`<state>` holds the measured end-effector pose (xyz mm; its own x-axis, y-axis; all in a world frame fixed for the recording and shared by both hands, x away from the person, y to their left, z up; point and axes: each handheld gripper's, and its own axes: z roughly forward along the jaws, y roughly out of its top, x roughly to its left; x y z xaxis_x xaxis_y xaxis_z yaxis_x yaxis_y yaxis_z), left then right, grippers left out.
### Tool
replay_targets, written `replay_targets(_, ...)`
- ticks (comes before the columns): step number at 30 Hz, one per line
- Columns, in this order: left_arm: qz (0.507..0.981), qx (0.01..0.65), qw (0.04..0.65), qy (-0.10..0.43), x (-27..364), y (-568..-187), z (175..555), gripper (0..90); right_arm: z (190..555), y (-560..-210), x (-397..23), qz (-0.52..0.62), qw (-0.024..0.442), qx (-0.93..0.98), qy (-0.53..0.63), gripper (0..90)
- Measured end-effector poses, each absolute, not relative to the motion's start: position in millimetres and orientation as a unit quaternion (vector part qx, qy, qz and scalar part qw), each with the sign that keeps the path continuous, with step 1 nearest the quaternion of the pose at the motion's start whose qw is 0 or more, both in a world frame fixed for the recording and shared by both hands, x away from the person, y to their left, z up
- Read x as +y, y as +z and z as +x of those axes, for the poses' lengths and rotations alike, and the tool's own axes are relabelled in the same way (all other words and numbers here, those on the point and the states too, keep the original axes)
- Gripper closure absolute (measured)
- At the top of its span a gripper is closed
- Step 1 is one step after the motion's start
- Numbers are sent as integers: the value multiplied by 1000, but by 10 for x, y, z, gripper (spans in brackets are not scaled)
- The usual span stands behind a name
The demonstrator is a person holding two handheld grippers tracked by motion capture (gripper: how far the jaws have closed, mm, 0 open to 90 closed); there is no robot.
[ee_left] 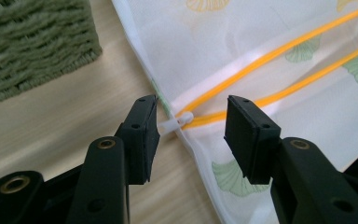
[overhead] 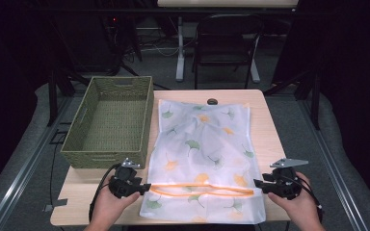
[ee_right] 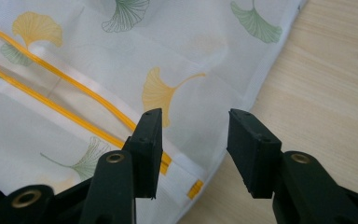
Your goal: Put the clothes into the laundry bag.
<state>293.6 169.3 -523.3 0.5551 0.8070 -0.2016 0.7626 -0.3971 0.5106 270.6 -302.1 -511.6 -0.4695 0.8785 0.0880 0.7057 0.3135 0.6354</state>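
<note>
Overall scene: a person is sitting at a pale wooden desk (overhead: 265, 120), working with a hand-held claw in each hand on a zippered mesh bag.

Bag: a white mesh bag (overhead: 202, 144) printed with green and yellow leaves is lying flat on the middle of the desk, its zippered end nearest the person, likely so both ends of the zipper are within reach.

Zipper: an orange zipper (overhead: 202, 188) is running across the near end of the bag; its two orange lines are lying slightly apart, which suggests it is open along most of its length.

Zipper pull: a small white pull (ee_left: 173, 123) is sitting at the bag's left edge, just between the left claw's jaws.

Left claw: the left claw (ee_left: 192, 128) is resting at the left end of the zipper with its jaws partly apart, gripping nothing; the pull is lying close to one pad, seemingly lined up for a pinch.

Right claw: the right claw (ee_right: 193, 142) is hovering over the bag's right corner, jaws well apart and holding nothing, probably poised to pin that end so the bag is not dragged.

Basket: a green woven basket (overhead: 107, 120) is standing empty just left of the bag, near enough that it looks like the bag's destination.
</note>
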Motion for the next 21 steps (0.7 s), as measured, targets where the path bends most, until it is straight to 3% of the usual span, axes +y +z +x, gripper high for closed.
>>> replay_targets(12, 813, 484, 311, 83, 1814, -5250, 2988, 508, 3001, -5222, -2805, 479, 152, 797, 335, 571)
replay_targets(21, 797, 505, 313, 109, 2046, -5349, 2981, 451, 2973, -5280, -2740, 453, 199, 795, 351, 484)
